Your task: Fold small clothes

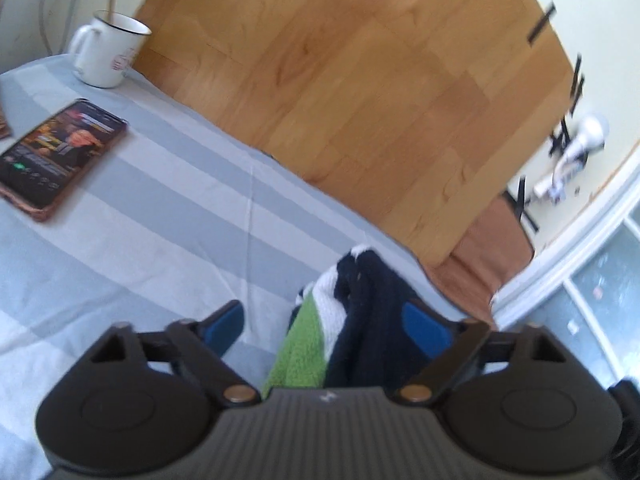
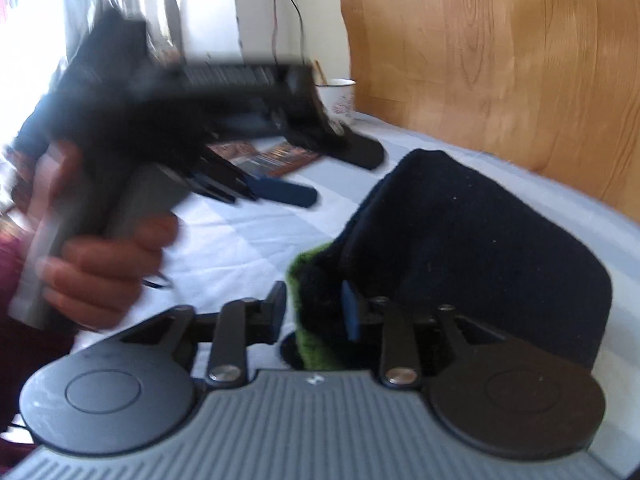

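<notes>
A small garment, navy with green and white stripes (image 1: 352, 320), lies bunched on the grey striped cloth (image 1: 160, 200). In the left wrist view it sits between my left gripper's (image 1: 324, 320) wide-open blue pads, nearer the right pad (image 1: 424, 324). In the right wrist view the garment (image 2: 460, 240) is a dark navy mound with a green edge, and my right gripper (image 2: 316, 312) is closed down on that green edge. The left gripper (image 2: 320, 176), held in a hand, also shows blurred at the left there, open above the cloth.
A white enamel mug (image 1: 106, 52) with a stick in it stands at the far edge. A phone with a lit screen (image 1: 60, 152) lies on the cloth at left. A wooden panel (image 1: 360, 80) stands behind the bed.
</notes>
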